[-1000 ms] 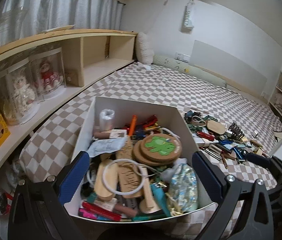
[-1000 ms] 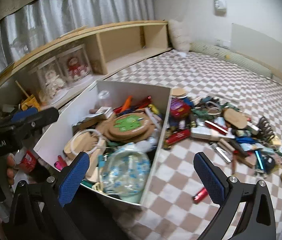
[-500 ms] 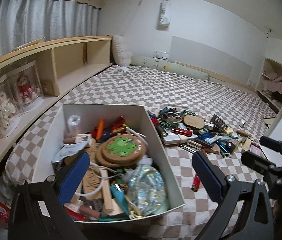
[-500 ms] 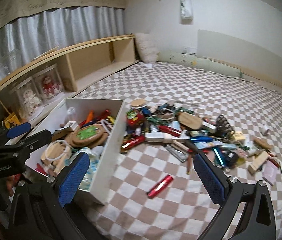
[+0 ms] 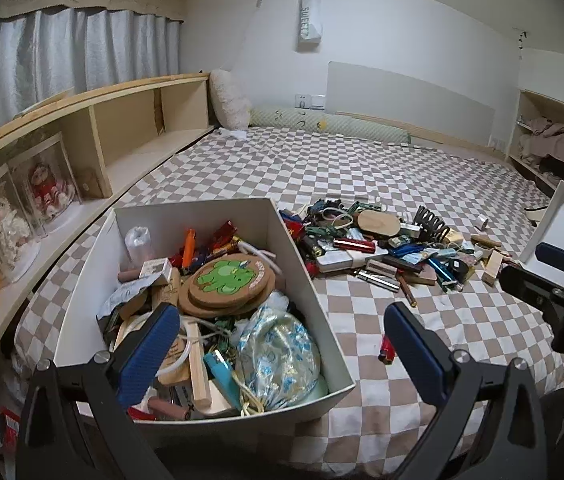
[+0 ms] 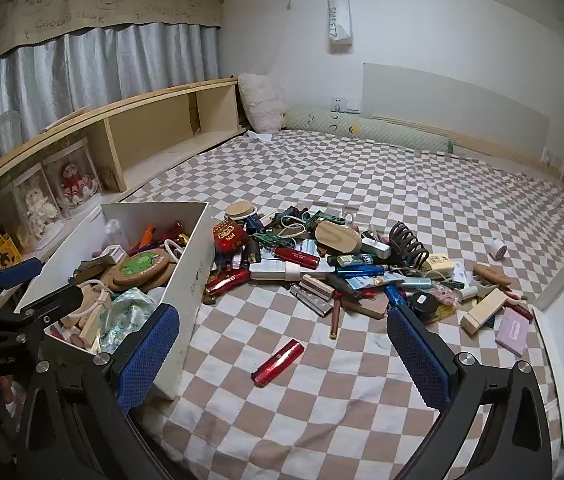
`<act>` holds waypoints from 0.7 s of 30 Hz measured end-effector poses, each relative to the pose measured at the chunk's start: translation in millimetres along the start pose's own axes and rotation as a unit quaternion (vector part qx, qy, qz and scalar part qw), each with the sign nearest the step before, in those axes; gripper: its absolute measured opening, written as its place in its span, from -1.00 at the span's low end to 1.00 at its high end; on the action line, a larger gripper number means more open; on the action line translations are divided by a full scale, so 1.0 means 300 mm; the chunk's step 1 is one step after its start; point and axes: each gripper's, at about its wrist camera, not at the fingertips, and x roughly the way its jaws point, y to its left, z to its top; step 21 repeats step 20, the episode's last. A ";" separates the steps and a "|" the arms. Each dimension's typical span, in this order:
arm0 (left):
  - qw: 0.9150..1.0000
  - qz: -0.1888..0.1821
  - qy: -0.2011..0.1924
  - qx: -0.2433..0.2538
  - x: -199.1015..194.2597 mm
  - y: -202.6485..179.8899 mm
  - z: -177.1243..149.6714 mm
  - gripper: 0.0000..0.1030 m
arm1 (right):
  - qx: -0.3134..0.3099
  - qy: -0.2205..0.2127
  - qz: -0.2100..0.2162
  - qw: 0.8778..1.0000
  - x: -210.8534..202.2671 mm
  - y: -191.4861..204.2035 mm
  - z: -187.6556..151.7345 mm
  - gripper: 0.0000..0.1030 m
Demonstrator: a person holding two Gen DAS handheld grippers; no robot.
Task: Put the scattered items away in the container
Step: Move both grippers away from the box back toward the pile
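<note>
A white box (image 5: 293, 264) stands on the checkered bed, filled with cork coasters (image 5: 226, 280), a patterned pouch (image 5: 278, 356) and small items; it also shows in the right wrist view (image 6: 190, 264). A pile of scattered items (image 6: 341, 264) lies right of the box, also in the left wrist view (image 5: 381, 244). A red lighter (image 6: 278, 362) lies alone on the cover in front of the pile. My left gripper (image 5: 282, 352) is open and empty over the box's near right corner. My right gripper (image 6: 282, 356) is open and empty above the red lighter.
A wooden shelf (image 5: 130, 136) with doll display cases (image 5: 46, 188) runs along the left. A white board (image 5: 561, 232) leans at the right edge. Pillows (image 6: 262, 100) lie at the head of the bed.
Both grippers have swung right and pulled back. The box has slid left in both views and the pile and red lighter now lie ahead of the right gripper.
</note>
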 end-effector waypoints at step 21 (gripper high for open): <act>1.000 0.000 0.009 -0.010 -0.009 0.020 -0.033 0.99 | 0.000 0.014 -0.001 1.000 0.023 0.015 -0.039 1.00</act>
